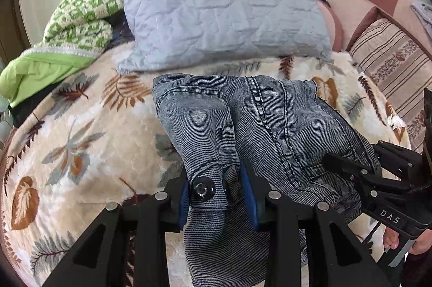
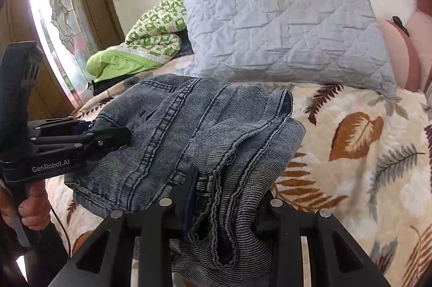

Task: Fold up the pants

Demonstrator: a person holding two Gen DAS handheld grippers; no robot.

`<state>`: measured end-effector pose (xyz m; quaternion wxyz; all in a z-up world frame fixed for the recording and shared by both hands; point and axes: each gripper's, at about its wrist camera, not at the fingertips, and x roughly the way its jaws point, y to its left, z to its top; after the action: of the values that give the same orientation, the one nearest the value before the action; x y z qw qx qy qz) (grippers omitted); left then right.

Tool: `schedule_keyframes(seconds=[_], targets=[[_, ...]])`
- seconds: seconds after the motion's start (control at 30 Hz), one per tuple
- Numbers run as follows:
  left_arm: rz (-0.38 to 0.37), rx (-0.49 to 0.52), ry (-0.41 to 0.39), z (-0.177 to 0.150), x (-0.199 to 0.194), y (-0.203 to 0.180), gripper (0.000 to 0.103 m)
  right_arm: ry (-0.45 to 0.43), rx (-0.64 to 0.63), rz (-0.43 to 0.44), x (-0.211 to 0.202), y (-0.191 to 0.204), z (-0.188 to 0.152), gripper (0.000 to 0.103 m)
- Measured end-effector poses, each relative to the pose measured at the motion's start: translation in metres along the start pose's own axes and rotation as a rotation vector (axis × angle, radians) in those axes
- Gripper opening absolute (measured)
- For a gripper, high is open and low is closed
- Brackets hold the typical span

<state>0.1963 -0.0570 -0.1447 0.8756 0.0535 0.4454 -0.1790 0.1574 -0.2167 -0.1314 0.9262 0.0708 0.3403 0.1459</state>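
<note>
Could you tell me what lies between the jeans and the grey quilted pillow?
Only a bare strip of leaf-print blanket separates jeans from pillow, in both wrist views.

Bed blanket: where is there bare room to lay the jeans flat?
The leaf-print blanket is bare left of the jeans, below the green quilt. It is also bare right of them, below the grey pillow. The pillow crowds the head end.

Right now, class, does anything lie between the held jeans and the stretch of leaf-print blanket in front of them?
Nothing visible does. Both grippers clamp the grey-blue denim jeans; the cream leaf-print blanket ahead lies bare up to the pale blue quilted pillow.
</note>
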Motion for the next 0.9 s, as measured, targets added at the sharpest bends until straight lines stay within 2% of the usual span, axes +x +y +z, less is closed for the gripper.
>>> schedule_keyframes(seconds=[0.13, 0.2, 0.27, 0.47, 0.63, 0.7, 0.9], targets=[[0.015, 0.001, 0.068, -0.016, 0.031, 0.003, 0.036, 0.048, 0.022, 0.005, 0.024, -0.009, -0.012, 0.034], [0.035, 0.019, 0.069, -0.022, 0.039, 0.002, 0.038, 0.063, 0.030, 0.009, 0.032, -0.012, -0.020, 0.035], [0.062, 0.050, 0.065, -0.026, 0.044, -0.001, 0.046, 0.060, 0.045, 0.023, 0.036, -0.016, -0.026, 0.035], [0.120, 0.112, 0.047, -0.030, 0.050, -0.011, 0.055, 0.071, 0.107, 0.055, 0.044, -0.029, -0.035, 0.035], [0.143, 0.111, 0.045, -0.030, 0.051, -0.010, 0.060, 0.088, 0.165, 0.082, 0.048, -0.038, -0.038, 0.040], [0.158, 0.115, 0.044, -0.029, 0.051, -0.010, 0.064, 0.102, 0.185, 0.074, 0.050, -0.040, -0.039, 0.052], [0.184, 0.114, 0.042, -0.029, 0.042, -0.010, 0.069, 0.136, 0.240, 0.051, 0.048, -0.043, -0.040, 0.058]])
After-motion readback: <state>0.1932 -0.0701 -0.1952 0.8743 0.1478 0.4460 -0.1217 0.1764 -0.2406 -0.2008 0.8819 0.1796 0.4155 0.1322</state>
